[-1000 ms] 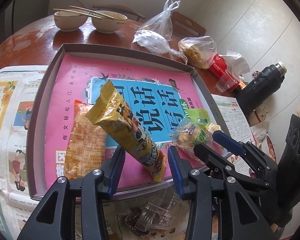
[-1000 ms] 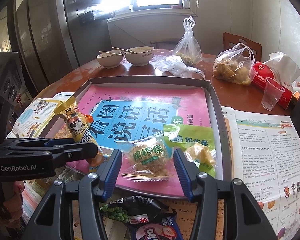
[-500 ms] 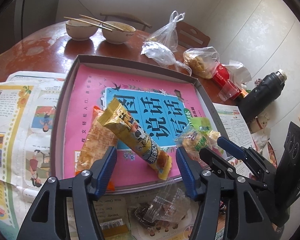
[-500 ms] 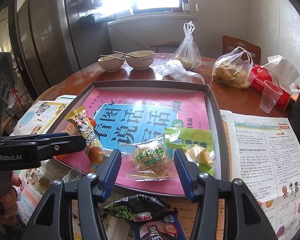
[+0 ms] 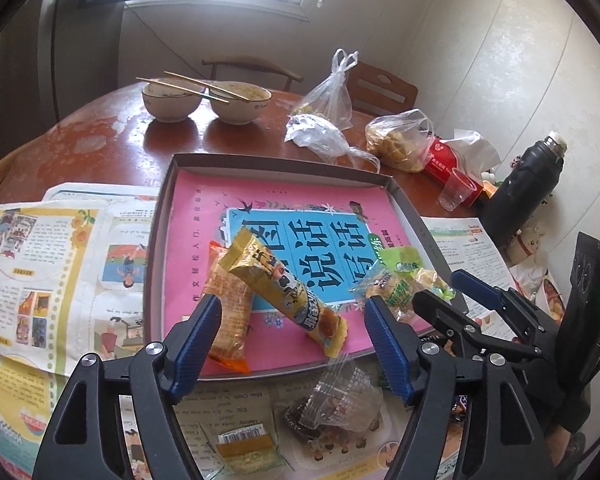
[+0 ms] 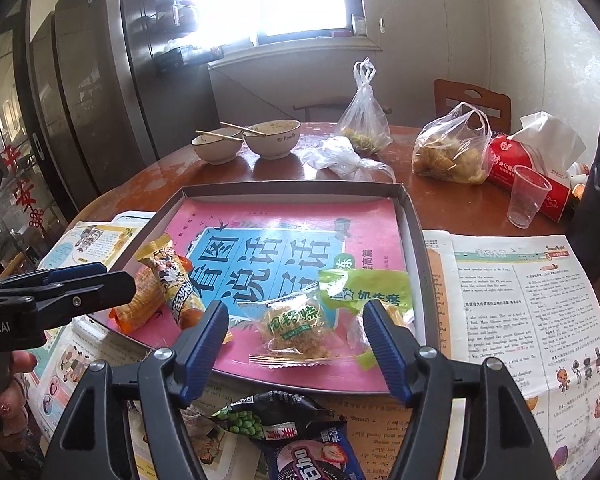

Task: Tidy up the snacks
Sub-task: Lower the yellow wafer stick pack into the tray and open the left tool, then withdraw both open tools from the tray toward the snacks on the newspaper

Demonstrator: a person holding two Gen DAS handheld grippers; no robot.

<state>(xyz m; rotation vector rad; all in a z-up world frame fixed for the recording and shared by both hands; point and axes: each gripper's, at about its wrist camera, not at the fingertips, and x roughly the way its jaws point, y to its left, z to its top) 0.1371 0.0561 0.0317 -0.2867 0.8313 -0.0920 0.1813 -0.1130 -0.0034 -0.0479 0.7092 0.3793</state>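
Observation:
A grey tray (image 5: 156,240) lined with a pink and blue sheet holds the snacks. A long yellow snack bar (image 5: 276,280) lies slantwise over an orange packet (image 5: 228,320) at the tray's near left. My left gripper (image 5: 291,314) hovers above them, its jaws opening and touching nothing. My right gripper (image 6: 295,314) is also opening, its pads clear of a see-through pastry packet (image 6: 296,328) that lies flat in the tray (image 6: 414,248) between them. A green packet (image 6: 364,288) sits just behind it. The left gripper (image 6: 80,280) also shows in the right wrist view.
Loose snacks lie on newspaper before the tray: a clear wrapper (image 5: 332,400), a small yellow packet (image 5: 244,440), a green-pea bag (image 6: 260,420), a strawberry packet (image 6: 316,456). Behind are two bowls (image 5: 204,100) with chopsticks, plastic bags (image 6: 448,152), a cup (image 6: 528,196) and a black flask (image 5: 520,184).
Both grippers' jaws have spread wider. The left gripper has let go of the yellow bar and drawn up and back; the bar now lies in the tray. The right gripper has barely moved.

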